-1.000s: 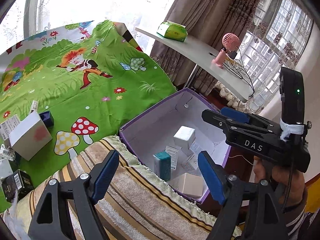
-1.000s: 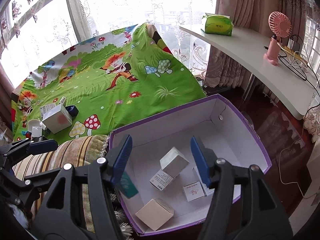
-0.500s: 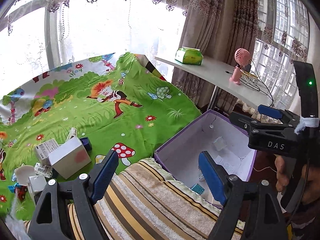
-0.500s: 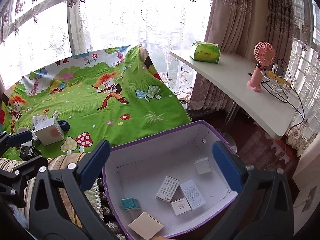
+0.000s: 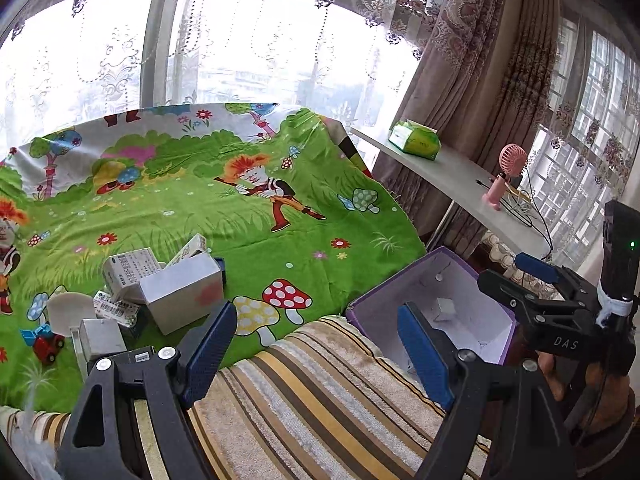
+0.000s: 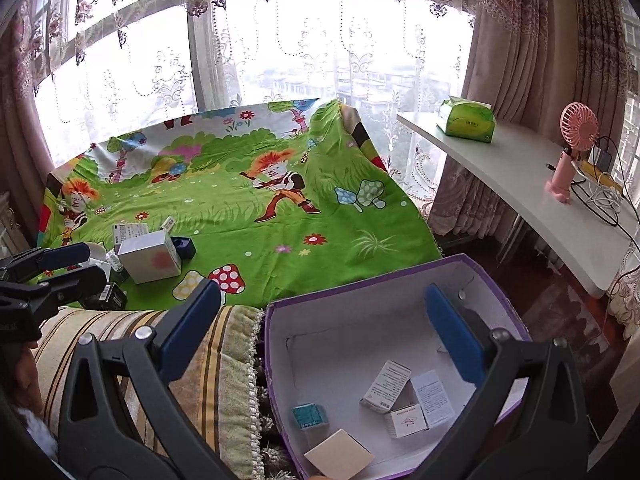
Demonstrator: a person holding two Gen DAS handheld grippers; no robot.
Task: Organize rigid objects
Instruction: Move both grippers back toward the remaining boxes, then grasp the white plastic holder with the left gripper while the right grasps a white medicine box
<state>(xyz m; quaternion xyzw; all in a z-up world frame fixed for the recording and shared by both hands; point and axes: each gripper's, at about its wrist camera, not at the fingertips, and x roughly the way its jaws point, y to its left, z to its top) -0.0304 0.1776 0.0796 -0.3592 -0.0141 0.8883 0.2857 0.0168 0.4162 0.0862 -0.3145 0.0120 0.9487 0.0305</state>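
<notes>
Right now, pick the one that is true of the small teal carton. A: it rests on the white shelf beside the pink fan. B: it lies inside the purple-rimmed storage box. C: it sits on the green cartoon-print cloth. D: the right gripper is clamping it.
B: the small teal carton lies on the white floor of the purple-rimmed storage box, near its left wall, among other cartons, with nothing gripping it.
</notes>
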